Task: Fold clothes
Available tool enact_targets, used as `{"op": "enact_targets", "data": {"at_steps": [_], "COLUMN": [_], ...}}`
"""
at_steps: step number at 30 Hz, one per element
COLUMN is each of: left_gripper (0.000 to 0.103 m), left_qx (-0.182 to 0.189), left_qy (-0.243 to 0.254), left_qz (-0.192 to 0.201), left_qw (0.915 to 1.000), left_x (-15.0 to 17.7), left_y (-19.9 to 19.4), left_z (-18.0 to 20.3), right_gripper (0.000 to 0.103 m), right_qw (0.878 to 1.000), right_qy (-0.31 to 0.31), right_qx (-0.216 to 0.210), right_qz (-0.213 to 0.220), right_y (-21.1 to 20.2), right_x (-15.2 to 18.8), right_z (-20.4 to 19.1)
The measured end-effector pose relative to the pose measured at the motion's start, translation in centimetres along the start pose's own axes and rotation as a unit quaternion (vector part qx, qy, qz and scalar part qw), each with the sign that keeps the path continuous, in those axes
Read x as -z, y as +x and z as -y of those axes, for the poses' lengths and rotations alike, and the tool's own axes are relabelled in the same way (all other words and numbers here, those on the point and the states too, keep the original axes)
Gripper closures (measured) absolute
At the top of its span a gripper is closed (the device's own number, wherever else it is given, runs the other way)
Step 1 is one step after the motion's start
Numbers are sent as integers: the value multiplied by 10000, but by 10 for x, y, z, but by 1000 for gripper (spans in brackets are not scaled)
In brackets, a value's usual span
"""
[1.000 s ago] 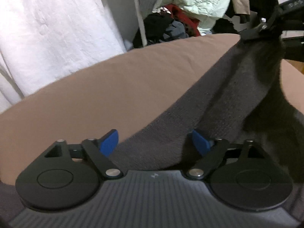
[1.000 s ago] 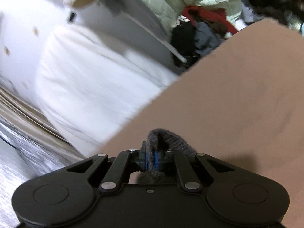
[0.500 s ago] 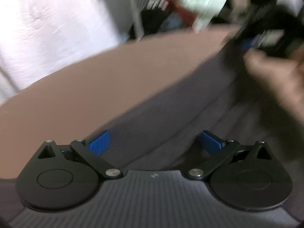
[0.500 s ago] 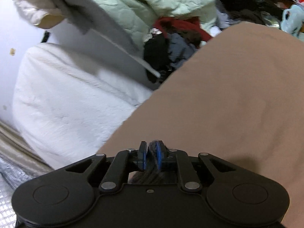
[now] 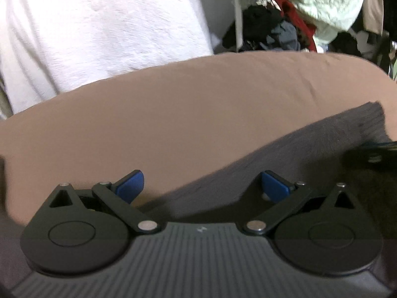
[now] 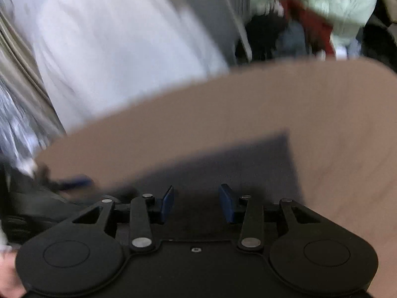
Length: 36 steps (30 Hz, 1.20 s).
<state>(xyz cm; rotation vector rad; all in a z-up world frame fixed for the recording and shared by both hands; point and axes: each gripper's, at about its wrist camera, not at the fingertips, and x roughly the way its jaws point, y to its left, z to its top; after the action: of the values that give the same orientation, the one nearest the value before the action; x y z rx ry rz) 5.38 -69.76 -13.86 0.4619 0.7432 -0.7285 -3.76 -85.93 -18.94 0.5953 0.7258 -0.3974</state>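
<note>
Blurred view, right gripper (image 6: 196,202) spread apart over dark grey garment (image 6: 223,164), brown surface (image 6: 248,104)

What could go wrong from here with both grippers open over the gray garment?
1. The left gripper straddles the gray garment edge; closing could also pinch the brown cover beneath.
2. The right gripper view is motion-blurred; fast sweeping might drag the garment and spoil the fold.
3. The grippers sit close together and could collide.

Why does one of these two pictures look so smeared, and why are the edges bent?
Right wrist view: motion blur smears the grey garment and the white bedding. Left wrist view: sharper, the knit shows texture. Both views: the fisheye lens curves the brown surface.
</note>
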Motion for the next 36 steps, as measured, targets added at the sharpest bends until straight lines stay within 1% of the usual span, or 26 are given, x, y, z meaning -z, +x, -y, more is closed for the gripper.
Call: {"op": "enact_targets", "data": {"at_steps": [1,3,5,6,7,9,11,12,13,15,17,18,19,20,22,23,24,25,26,27,28,29,31,33,34,36], "left_gripper": [0,0,0,0,0,0,0,0,0,0,0,0,0,0,0,0,6,14,56,88,89,90,90,90,90,90], "left_qx": [-98,-335,-826,-1168,-1429,-1613,-1794,-1929,-2160,-2588,-2860,-2980,-3031,-3005,-2917,-2962,-3095,-3232,-3380,-3529,-3732,-3969,-3981,-4102,-4104,-3834], "left_qy": [33,124,332,392,389,115,-158,-295,-428,-648,-789,-852,-895,-930,-933,-873,-776,-693,-659,-664,-631,-520,-206,402,684,1093], "left_qz": [14,-50,-620,-937,-1135,-1029,-921,-856,-771,-613,-514,-478,-486,-525,-673,-752,-806,-850,-927,-1127,-1250,-1128,-522,115,452,1149], "left_qw": [9999,9993,9941,9879,9824,9815,9793,9770,9724,9618,9536,9496,9475,9478,9496,9482,9443,9400,9342,9265,9171,9094,9156,9110,9082,9098], "left_x": [7,21,41,53,65,84,104,112,115,119,122,123,123,122,119,116,113,111,106,98,90,80,52,20,4,-32], "left_y": [-9,-25,-36,-41,-47,-67,-87,-94,-94,-90,-79,-73,-64,-52,-26,-14,-2,9,17,25,28,22,-1,-23,-35,-59], "left_z": [-11,-34,-61,-78,-97,-141,-186,-209,-232,-281,-326,-347,-365,-380,-405,-412,-417,-421,-426,-431,-433,-428,-411,-381,-366,-331], "right_gripper": [59,59,58,58,58,58,58,58,58,57,57,56,56,56,54,51,48,48,48,48,48,48,48,48,48,48], "right_qw": [9996,9988,9965,9958,9955,9930,9893,9887,9880,9882,9889,9896,9889,9875,9824,9794,9771,9758,9746,9742,9740,9740,9733,9767,9806,9820], "right_qy": [-53,76,532,531,348,-77,-295,-337,-372,-323,-210,-228,-255,-363,-822,-1059,-1237,-1357,-1470,-1518,-1557,-1596,-1705,-1549,-1292,-923], "right_qx": [247,470,570,637,770,1045,1217,1145,1065,739,166,-216,-588,-866,-1196,-1225,-1194,-1179,-1167,-1186,-1212,-1218,-1268,-1237,-1222,-1449], "right_qz": [-98,136,309,376,429,550,742,902,1058,1303,1462,1402,1338,1264,1178,1208,1254,1242,1225,1172,1112,1051,871,828,821,787], "right_y": [10,16,16,16,16,14,4,-5,-13,-27,-41,-44,-48,-49,-47,-45,-41,-34,-27,-19,-11,-3,15,27,32,34], "right_x": [1,-3,-4,-2,-1,1,2,1,0,1,7,13,18,23,31,34,38,41,44,48,53,55,56,51,47,38], "right_z": [-1,-1,0,-3,-8,-20,-31,-39,-48,-64,-85,-97,-110,-122,-150,-162,-172,-178,-184,-186,-185,-182,-171,-158,-148,-137]}}
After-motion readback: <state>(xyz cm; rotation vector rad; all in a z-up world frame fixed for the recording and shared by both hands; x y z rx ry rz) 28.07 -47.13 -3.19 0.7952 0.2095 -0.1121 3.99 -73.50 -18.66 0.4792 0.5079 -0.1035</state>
